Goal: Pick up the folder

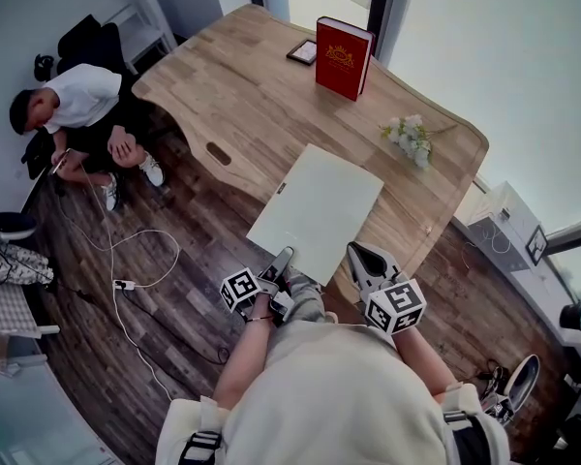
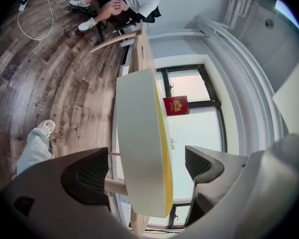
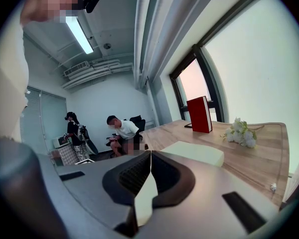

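Observation:
A pale cream folder (image 1: 315, 206) lies flat on the wooden table (image 1: 242, 95), its near end overhanging the table's front edge. My left gripper (image 1: 283, 260) is at the folder's near left corner. In the left gripper view the folder (image 2: 139, 148) appears edge-on with a yellow rim, between the wide-open jaws of the left gripper (image 2: 142, 171); neither pad touches it. My right gripper (image 1: 358, 258) is at the near right corner. In the right gripper view the right gripper (image 3: 149, 156) is shut, with a thin pale edge of the folder (image 3: 197, 153) pinched between its pads.
A red book (image 1: 344, 56) stands upright at the table's far side, beside a small dark frame (image 1: 302, 51). White flowers (image 1: 410, 139) lie at the right edge. A person (image 1: 82, 114) sits on the floor side at left; a white cable (image 1: 126, 260) runs over the wood floor.

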